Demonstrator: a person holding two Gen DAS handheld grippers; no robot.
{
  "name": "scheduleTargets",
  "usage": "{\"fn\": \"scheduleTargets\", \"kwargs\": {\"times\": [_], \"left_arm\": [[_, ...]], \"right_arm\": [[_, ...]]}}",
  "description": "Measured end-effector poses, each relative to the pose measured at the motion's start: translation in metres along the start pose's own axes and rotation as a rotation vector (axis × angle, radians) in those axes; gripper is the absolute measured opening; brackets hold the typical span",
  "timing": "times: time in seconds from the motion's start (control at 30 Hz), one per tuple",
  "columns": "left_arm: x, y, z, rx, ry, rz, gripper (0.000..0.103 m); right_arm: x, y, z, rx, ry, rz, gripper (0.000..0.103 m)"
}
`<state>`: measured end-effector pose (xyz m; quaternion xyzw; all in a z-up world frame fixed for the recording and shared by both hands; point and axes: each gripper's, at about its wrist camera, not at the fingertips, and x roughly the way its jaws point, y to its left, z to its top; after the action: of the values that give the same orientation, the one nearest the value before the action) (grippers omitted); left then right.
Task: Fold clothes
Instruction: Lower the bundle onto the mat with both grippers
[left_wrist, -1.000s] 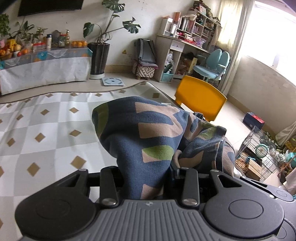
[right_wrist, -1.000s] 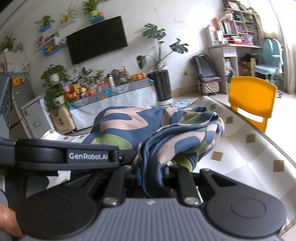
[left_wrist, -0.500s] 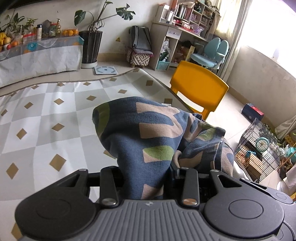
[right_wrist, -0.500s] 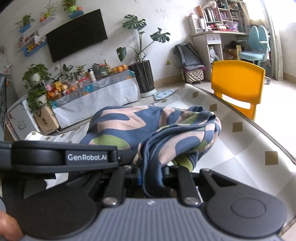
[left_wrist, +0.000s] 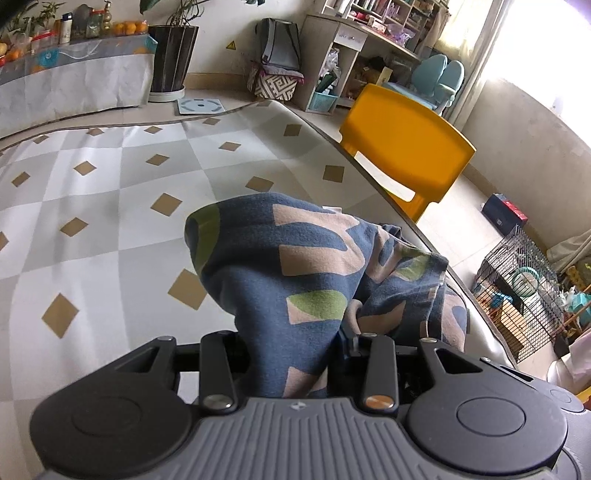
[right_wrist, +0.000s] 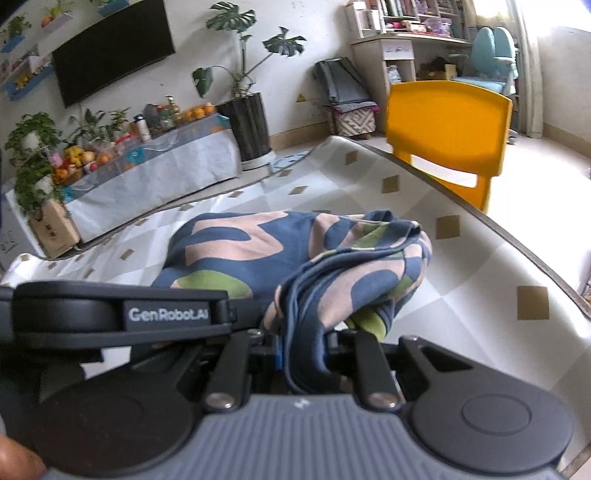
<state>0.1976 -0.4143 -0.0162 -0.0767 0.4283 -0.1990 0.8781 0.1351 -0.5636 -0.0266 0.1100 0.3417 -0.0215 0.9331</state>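
Both views have tipped down over the last second, so the checked surface (left_wrist: 110, 206) fills more of the picture and the yellow chair (left_wrist: 406, 155) sits closer: the garment (left_wrist: 295, 273) looks to be on its way down for laying flat, though no fold is made yet. The left hand-held gripper (left_wrist: 295, 365) is clamped on a thick bunch of blue patterned cloth, same as a moment ago. The right hand-held gripper (right_wrist: 306, 365) pinches several stacked edges of it. The cloth hangs bunched between the two, above the surface. Fingertips are buried in fabric, so contact with the surface can't be judged, and the garment's type stays unclear.
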Motion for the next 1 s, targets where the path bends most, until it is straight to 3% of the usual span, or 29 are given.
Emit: {"fn": "scheduleTargets", "kwargs": {"times": [0.07,0.1,0.13,0.23,0.37,0.63,1.0], "left_arm": [[0.018,0.004,0.0,-0.018,0.036,0.037,0.048],[0.029,0.009,-0.002,-0.04,0.07,0.064,0.048],[0.04,0.015,-0.004,-0.066,0.109,0.089,0.048],[0.053,0.038,-0.015,-0.143,0.147,0.14,0.048],[0.046,0.053,-0.026,-0.131,0.132,0.174,0.048],[0.048,0.066,-0.034,-0.141,0.14,0.191,0.049],[0.072,0.065,-0.041,-0.121,0.168,0.198,0.052]], "right_arm": [[0.013,-0.006,-0.005,0.012,0.02,-0.081,0.029],[0.021,-0.011,-0.009,0.023,0.046,-0.134,0.045],[0.027,-0.016,-0.013,0.041,0.07,-0.17,0.046],[0.03,-0.027,-0.02,0.085,0.091,-0.193,0.046],[0.029,-0.025,-0.02,0.087,0.076,-0.188,0.048],[0.043,-0.018,-0.023,0.107,0.125,-0.087,0.051],[0.082,-0.017,-0.033,0.132,0.171,-0.063,0.051]]}}
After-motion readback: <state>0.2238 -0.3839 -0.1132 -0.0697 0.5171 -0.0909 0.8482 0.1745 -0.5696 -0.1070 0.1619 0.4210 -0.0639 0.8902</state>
